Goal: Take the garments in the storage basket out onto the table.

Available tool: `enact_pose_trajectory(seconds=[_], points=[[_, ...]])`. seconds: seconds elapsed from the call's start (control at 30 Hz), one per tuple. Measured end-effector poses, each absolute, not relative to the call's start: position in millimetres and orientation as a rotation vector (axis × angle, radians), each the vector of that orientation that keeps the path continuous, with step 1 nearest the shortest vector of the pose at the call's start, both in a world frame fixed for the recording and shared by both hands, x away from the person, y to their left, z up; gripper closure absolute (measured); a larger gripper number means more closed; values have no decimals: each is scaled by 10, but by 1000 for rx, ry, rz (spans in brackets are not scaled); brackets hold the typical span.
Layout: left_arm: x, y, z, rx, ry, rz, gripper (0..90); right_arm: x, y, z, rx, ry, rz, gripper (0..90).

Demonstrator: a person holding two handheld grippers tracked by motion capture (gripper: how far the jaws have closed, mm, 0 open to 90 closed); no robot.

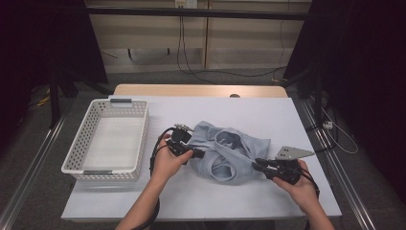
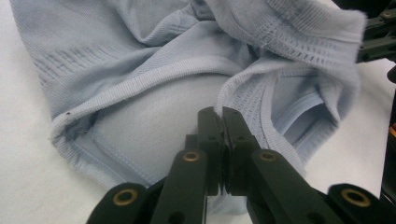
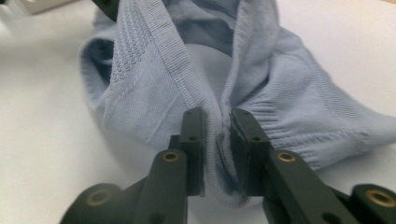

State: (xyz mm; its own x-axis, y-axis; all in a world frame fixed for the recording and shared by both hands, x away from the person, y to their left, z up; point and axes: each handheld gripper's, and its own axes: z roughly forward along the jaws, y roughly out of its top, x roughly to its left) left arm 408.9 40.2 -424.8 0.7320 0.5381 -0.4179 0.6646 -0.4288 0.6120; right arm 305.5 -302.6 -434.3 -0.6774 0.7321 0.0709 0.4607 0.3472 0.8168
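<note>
Holding a crumpled light blue garment (image 1: 230,151) from both ends, I have my left gripper (image 1: 200,154) pinched tight on a ribbed hem, its jaws pressed together with the fabric spreading ahead of them. My right gripper (image 1: 258,164) has a bunched fold of the same cloth between its jaws, which sit narrow and squeeze the ribbed edge. The garment lies on the white table (image 1: 268,115) between my two tools, just ahead of each one's tips. Beyond my left hand (image 1: 165,163), to its outer side, stands a white basket (image 1: 86,153).
</note>
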Motion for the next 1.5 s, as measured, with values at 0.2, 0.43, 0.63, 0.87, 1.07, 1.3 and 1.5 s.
enact_pose_trajectory(seconds=[0.2, 0.43, 0.63, 0.87, 1.07, 1.3, 1.5], points=[[4078, 427, -4235, 2105, 905, -210, 879, 3089, -3154, -4343, 1155, 2198, 1218, 788], [4075, 463, -4214, 2098, 915, -201, 879, 3087, -3350, -4365, 1225, 2112, 1204, 793], [4077, 428, -4255, 2117, 909, -214, 864, 3059, -3259, -4388, 1169, 2197, 1165, 786], [4094, 394, -4206, 2096, 887, -204, 732, 3043, -3269, -4393, 1179, 2195, 1178, 771], [4127, 288, -4183, 2075, 854, -173, 635, 3018, -3253, -4403, 1191, 2191, 1177, 767], [4169, 110, -4202, 2090, 806, -153, 626, 2960, -3257, -4441, 1204, 2198, 1163, 729], [4171, -10, -4207, 2079, 746, -134, 700, 2889, -3268, -4396, 1208, 2186, 1189, 606]])
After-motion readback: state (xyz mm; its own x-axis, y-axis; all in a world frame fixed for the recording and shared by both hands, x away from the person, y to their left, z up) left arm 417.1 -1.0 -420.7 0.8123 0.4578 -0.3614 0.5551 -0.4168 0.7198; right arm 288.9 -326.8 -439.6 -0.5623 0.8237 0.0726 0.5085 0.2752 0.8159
